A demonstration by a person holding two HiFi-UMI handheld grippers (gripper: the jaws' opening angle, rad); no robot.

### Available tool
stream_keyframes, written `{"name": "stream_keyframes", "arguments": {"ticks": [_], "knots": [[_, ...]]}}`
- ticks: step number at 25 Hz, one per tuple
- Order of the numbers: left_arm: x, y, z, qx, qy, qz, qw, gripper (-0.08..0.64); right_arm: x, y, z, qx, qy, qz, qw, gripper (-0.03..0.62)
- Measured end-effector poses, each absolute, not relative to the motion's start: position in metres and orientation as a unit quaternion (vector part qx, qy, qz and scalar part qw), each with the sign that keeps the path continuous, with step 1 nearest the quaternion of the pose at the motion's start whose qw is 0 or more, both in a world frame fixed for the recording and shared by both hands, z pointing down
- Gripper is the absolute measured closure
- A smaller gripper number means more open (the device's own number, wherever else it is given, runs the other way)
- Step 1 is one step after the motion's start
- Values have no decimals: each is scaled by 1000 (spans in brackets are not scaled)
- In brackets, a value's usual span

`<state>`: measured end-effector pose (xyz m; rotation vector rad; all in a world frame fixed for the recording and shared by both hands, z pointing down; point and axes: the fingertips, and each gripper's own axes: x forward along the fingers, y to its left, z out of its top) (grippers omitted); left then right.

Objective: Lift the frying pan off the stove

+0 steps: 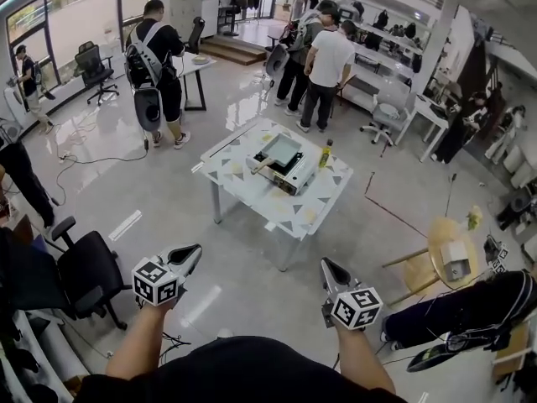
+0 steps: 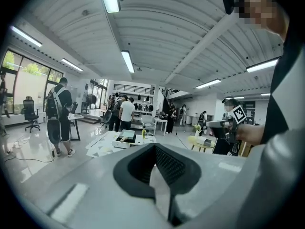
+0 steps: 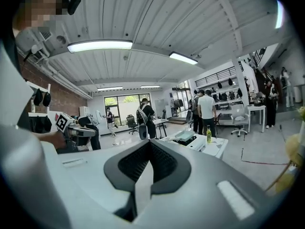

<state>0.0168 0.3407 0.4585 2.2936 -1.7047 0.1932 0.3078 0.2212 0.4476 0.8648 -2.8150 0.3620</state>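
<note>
The frying pan point(image 1: 282, 151) is square and pale, with a wooden handle pointing left. It rests on a white portable stove point(image 1: 291, 177) on a small patterned table point(image 1: 242, 185) a few steps ahead of me. My left gripper point(image 1: 191, 253) and right gripper point(image 1: 327, 267) are held near my body, far from the table, both shut and empty. The left gripper view shows its own jaws point(image 2: 157, 168) closed, the pan point(image 2: 127, 135) far off, and the right gripper point(image 2: 214, 124). In the right gripper view its jaws point(image 3: 147, 166) are closed, with the pan point(image 3: 186, 136) and the left gripper point(image 3: 88, 131) in sight.
A yellow-green bottle point(image 1: 324, 153) stands on the table right of the stove. A black office chair point(image 1: 80, 271) is close on my left. A round wooden table point(image 1: 445, 254) and a black bag point(image 1: 453, 313) are on my right. People point(image 1: 323, 65) stand beyond the table.
</note>
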Motion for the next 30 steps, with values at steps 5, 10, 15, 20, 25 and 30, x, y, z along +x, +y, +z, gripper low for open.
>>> {"name": "stream_keyframes", "arguments": {"ticks": [5,10,15,20,25,30], "knots": [[-24,310,453,806,-573,70,130,560,268,204,444,305,-941,120,85,563],[-59,292,467,814,-558,79,139,560,237,193,450,320,-935,124,92,563],[-81,281,486,823,-537,98,157,560,209,190,451,328,-931,127,93,563],[-91,275,493,827,-527,94,169,560,202,181,454,340,-926,131,97,563],[-101,263,505,824,-528,97,181,560,199,159,464,353,-919,143,101,563],[-107,239,514,822,-527,102,187,558,185,124,472,346,-921,149,99,563]]}}
